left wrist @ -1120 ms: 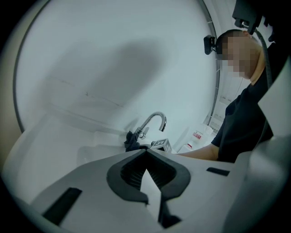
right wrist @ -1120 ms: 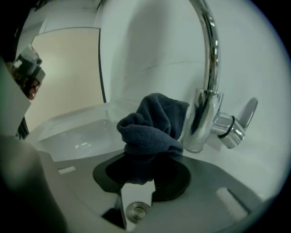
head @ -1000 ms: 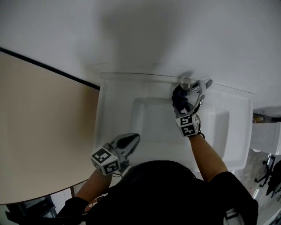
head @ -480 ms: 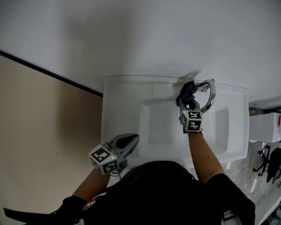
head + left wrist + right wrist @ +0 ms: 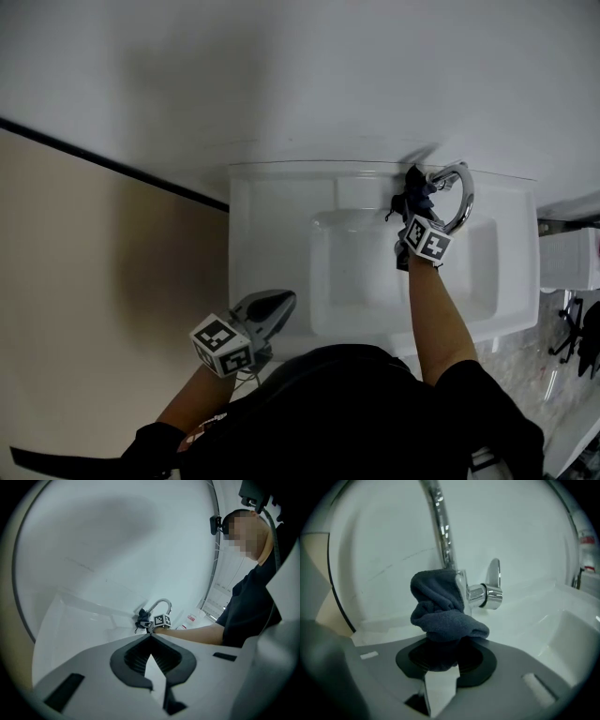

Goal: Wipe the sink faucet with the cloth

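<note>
Our right gripper (image 5: pixel 440 654) clamps the cloth (image 5: pixel 438 606) against the faucet (image 5: pixel 442 536) base; we judge the spout unwiped; left gripper (image 5: pixel 151 644) closed, empty

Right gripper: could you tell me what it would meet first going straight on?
Probably the base of the chrome gooseneck faucet; the dark blue cloth in the right gripper seems pressed against it.

The cloth (image 5: pixel 440 609) hides the faucet (image 5: pixel 444 536) base — its spout runs off the top edge.
</note>
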A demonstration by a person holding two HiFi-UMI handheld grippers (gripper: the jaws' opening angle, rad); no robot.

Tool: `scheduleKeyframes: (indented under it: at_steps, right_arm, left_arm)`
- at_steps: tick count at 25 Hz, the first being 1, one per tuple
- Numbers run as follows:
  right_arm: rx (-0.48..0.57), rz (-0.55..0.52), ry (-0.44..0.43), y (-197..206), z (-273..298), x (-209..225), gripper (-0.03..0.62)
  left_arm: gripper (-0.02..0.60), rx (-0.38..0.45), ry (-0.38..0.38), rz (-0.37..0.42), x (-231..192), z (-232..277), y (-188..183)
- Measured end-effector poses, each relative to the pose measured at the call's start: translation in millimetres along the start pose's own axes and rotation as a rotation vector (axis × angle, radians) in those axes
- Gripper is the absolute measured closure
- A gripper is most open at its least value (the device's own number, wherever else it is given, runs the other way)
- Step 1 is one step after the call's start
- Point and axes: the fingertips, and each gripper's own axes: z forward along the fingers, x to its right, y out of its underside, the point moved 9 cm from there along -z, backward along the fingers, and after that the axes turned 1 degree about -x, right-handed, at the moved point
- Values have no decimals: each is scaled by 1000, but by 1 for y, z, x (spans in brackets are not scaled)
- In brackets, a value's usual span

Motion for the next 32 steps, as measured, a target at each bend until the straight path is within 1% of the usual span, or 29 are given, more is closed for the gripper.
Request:
scheduleKeyframes:
  at_steps: [1, 2, 3, 4, 5, 7, 9, 10, 12, 13, 15, 17, 18, 20, 22, 24, 27, 29, 31, 32]
  right_arm:
    - [-11, 15, -9, 1, 0, 2, 488]
    - [-30, 5, -24, 1, -2, 1, 488]
    - [-57, -29, -50, 1, -6, -1, 488]
    - [-90, -92, -91, 3, -14, -5, 488]
    - [-128, -185, -149, 9, -25, -10, 488]
    - [-215, -429, -289, 29, -60, -21, 488]
    - [-299, -664, -404, 46, -102, -33, 488]
    - [-328, -749, -439, 49, -122, -39, 488]
    - [-353, -874, -456, 32, -156, -58, 488]
    - [-352, -945, -446, 13, -169, -70, 488]
    - [-349, -1147, -411, -38, -185, -98, 488]
    - [-385, -1375, -362, -90, -187, -126, 488]
    - [-417, -1465, -339, -111, -183, -139, 488]
    - [-497, -1589, -300, -143, -164, -160, 488]
    - [-606, -1692, -254, -162, -134, -172, 488]
    - [-779, -1779, -204, -161, -99, -175, 488]
    - [-1049, -1875, -120, -132, -49, -169, 488]
    - [-1184, -1944, -38, -107, -22, -158, 488]
    - [-1287, -2014, 63, -82, 1, -143, 488]
    - [-1327, -2030, 109, -72, 11, -135, 488]
  left_arm:
    - [581, 5, -1, 0, -1, -2, 0]
    - [581, 12, -1, 0, -2, -3, -1]
    - [581, 19, -1, 0, -3, -5, -2]
    - [581, 27, -1, -3, -4, -6, -2]
    - [581, 35, 0, -6, -5, -8, -3]
    - [581, 55, 6, -17, -7, -8, -4]
    - [581, 72, 16, -23, -7, -7, -4]
    - [581, 79, 22, -26, -7, -6, -5]
    - [581, 94, 35, -23, -6, -5, -5]
    - [581, 102, 42, -17, -6, -4, -5]
    - [581, 125, 55, -1, -6, -3, -7]
    - [581, 155, 65, 9, -7, -4, -8]
    - [581, 166, 66, 11, -8, -6, -8]
    - [581, 182, 62, 11, -10, -12, -8]
    - [581, 193, 58, 5, -11, -14, -6]
    - [581, 201, 56, -5, -12, -14, -2]
    - [581, 211, 52, -12, -14, -18, 3]
    - [581, 224, 42, -23, -13, -23, 6]
    - [581, 238, 29, -42, -14, -29, 10]
    - [581, 239, 19, -48, -15, -32, 12]
